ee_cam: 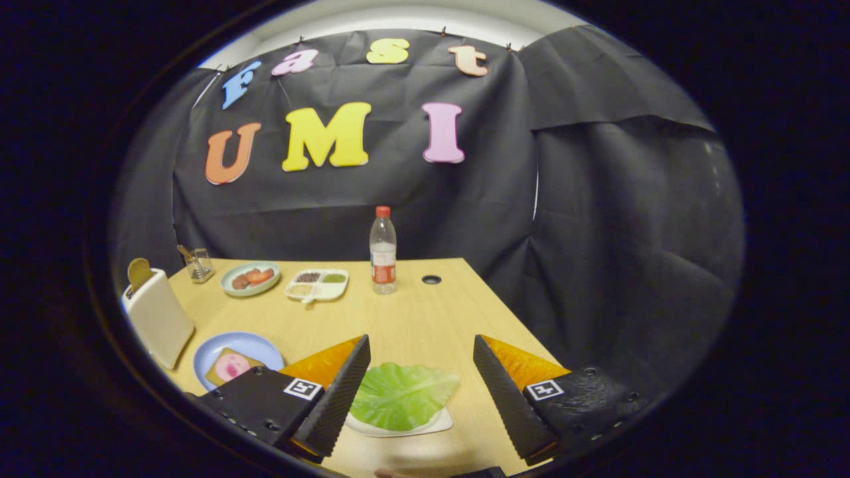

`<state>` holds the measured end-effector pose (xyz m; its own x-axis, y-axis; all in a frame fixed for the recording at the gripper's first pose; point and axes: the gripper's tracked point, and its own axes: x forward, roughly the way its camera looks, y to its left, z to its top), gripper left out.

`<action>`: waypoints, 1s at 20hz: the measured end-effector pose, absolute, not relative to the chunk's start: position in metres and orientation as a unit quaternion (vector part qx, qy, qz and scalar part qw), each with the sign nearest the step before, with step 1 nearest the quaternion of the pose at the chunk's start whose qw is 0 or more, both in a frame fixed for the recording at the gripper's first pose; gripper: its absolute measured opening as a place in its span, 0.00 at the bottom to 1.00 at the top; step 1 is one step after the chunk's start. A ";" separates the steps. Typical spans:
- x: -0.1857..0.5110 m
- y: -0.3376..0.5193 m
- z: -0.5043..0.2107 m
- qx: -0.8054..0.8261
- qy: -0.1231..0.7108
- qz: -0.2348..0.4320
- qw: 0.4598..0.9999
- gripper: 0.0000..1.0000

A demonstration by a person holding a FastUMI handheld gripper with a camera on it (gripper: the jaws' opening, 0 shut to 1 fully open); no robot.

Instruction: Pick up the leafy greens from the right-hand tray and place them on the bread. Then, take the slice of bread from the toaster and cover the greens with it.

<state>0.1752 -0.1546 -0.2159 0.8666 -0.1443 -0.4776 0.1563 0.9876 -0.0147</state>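
Note:
A green leaf (pixel 404 394) lies on a white tray (pixel 439 423) on the wooden table, between my two fingers and slightly below their tips. My gripper (pixel 421 348) is open above it, touching nothing. To the left, beyond the left finger, a blue plate (pixel 249 345) holds a slice of bread (pixel 228 366) with a pink round of meat on top. Further left stands a white toaster (pixel 158 317) with a brown slice of bread (pixel 139 271) sticking up out of its slot.
At the back of the table stand a clear bottle with a red cap (pixel 383 251), a white divided dish (pixel 317 284), a green plate with food (pixel 250 277) and a small glass holder (pixel 198 264). A round hole (pixel 431 279) is in the tabletop. The table edge runs along the right.

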 end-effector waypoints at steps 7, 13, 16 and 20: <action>0.201 -0.183 -0.311 0.025 0.372 -0.085 0.924 0.95; 0.202 -0.170 -0.325 0.006 0.397 -0.054 0.916 0.70; 0.203 -0.168 -0.324 -0.009 0.398 -0.053 0.916 0.45; 0.198 -0.164 -0.303 -0.002 0.383 -0.048 0.922 0.13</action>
